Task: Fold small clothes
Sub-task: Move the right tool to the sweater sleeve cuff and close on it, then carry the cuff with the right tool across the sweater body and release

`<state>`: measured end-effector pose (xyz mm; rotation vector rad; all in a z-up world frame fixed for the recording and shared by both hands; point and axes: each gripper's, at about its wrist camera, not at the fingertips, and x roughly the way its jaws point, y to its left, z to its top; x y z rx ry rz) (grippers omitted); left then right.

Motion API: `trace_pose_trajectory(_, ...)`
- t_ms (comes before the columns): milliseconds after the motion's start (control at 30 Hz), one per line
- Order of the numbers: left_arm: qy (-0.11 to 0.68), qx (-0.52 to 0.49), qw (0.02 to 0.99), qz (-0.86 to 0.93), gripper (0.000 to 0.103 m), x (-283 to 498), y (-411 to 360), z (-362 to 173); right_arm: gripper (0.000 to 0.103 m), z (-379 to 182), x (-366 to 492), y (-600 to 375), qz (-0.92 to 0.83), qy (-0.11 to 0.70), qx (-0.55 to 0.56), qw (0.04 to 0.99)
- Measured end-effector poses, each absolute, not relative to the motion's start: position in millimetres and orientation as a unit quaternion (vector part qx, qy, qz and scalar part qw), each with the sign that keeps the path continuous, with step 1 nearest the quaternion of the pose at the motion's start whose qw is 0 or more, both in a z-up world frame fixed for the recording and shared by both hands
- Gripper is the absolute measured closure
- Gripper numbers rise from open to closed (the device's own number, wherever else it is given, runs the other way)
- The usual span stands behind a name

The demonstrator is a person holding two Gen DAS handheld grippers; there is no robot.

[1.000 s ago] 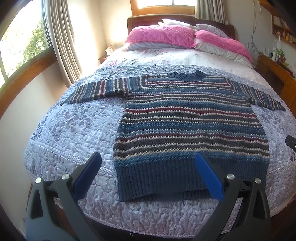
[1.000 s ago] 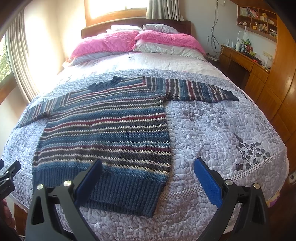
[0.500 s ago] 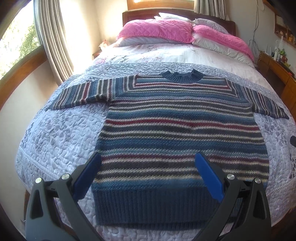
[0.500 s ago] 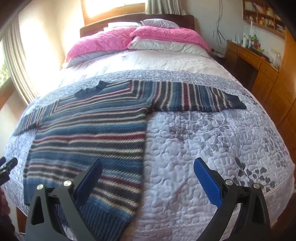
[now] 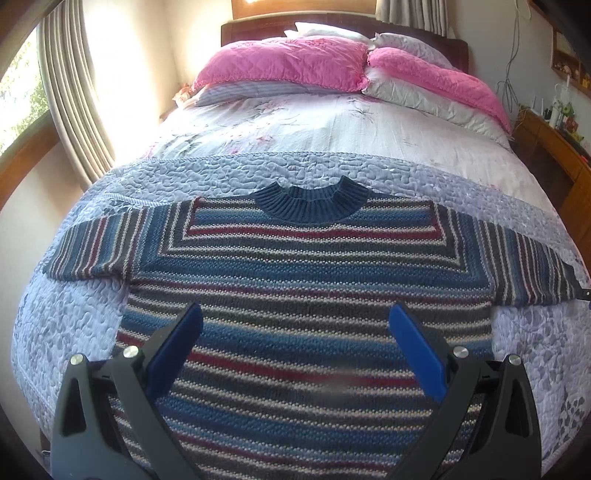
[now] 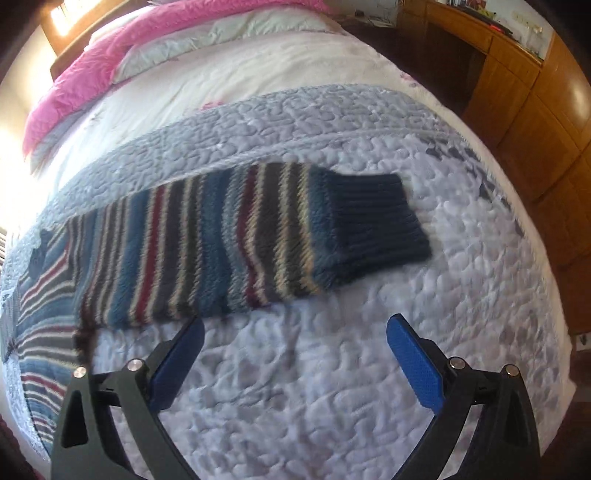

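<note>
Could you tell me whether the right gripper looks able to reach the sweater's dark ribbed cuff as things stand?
Probably yes: the right gripper is open, and only bare quilt separates it from the cuff, which lies flat and uncovered.

A bed [image 5: 332, 122] fills the room, spread with a pale quilted coverlet [image 5: 74, 332]. Pink pillows [image 5: 280, 68] lie against the dark headboard [image 5: 255, 27]. Striped curtains [image 5: 74, 92] hang by the window at left. Wooden cabinets [image 6: 524, 96] run along the right wall, carrying small items, perhaps bottles.
</note>
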<state>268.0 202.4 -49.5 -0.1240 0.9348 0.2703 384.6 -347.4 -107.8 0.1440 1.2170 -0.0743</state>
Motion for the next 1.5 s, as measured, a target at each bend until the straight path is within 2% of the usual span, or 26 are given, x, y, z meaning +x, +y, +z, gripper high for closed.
trace_pose_trajectory(233, 0.483, -0.059, 0.86, 0.151, 0.003, 297, 210, -89, 0.004, -142, 427, -415, -0.052, 0.596, 0.11, 0.793)
trace_pose_trajectory(300, 0.492, -0.055, 0.856, 0.152, 0.003, 303, 208, -101, 0.007, -152, 432, -426, -0.05, 0.6, 0.119, 0.789)
trace_pose_trajectory(367, 0.499, -0.048, 0.852, 0.15, 0.003, 307, 205, -111, 0.015, -162, 435, -437, -0.042, 0.605, 0.139, 0.783)
trace_pose_trajectory(433, 0.504, -0.042, 0.85, 0.145, 0.003, 310, 202, -120, 0.017, -165, 436, -444, -0.034, 0.598, 0.162, 0.784)
trace_pose_trajectory(500, 0.51, -0.036, 0.848, 0.143, 0.003, 313, 199, -125, 0.025, -166, 435, -444, -0.028, 0.594, 0.159, 0.788)
trace_pose_trajectory(567, 0.512, -0.033, 0.847, 0.139, 0.003, 314, 199, -128, 0.055, -165, 435, -440, -0.031, 0.595, 0.14, 0.791)
trace_pose_trajectory(667, 0.512, -0.032, 0.848, 0.137, 0.003, 316, 202, -129, 0.085, -157, 434, -436, -0.039, 0.592, 0.132, 0.794)
trace_pose_trajectory(700, 0.511, -0.032, 0.848, 0.137, 0.003, 315, 204, -129, 0.092, -153, 433, -434, -0.043, 0.587, 0.132, 0.797)
trace_pose_trajectory(733, 0.51, -0.032, 0.848, 0.137, 0.003, 314, 207, -128, 0.094, -151, 433, -435, -0.044, 0.582, 0.141, 0.8)
trace_pose_trajectory(1033, 0.495, -0.034, 0.852, 0.164, 0.003, 296, 253, -117, 0.096, -91, 417, -384, 0.005, 0.524, 0.135, 0.841)
trace_pose_trajectory(1233, 0.502, -0.04, 0.847, 0.17, 0.003, 293, 277, -119, 0.096, -66, 421, -292, 0.075, 0.515, 0.083, 0.85)
trace_pose_trajectory(1500, 0.507, -0.047, 0.844, 0.169, 0.003, 299, 294, -122, 0.096, -65, 417, -144, 0.197, 0.519, 0.039, 0.831)
